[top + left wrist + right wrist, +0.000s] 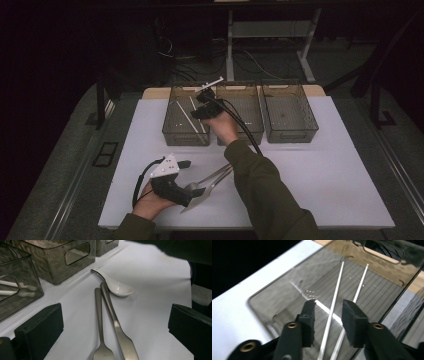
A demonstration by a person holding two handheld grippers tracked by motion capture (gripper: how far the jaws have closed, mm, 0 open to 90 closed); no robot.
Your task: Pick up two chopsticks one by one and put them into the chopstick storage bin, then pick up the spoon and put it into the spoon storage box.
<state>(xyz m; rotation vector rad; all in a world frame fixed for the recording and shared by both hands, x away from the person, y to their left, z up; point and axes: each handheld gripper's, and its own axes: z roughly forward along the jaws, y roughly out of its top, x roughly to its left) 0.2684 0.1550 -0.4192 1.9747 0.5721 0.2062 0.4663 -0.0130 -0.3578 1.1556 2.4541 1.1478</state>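
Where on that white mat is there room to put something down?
The white mat is bare along its right side, in front of the right bin, and at its left edge beside the left bin. It is crowded near the front, where the fork, knife and white spoon lie.

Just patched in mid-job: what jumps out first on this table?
The right gripper hangs over the left bin of three, open fingers above two white chopsticks lying inside. Nearer the person, a fork, knife and white spoon lie on the white mat before the left gripper.
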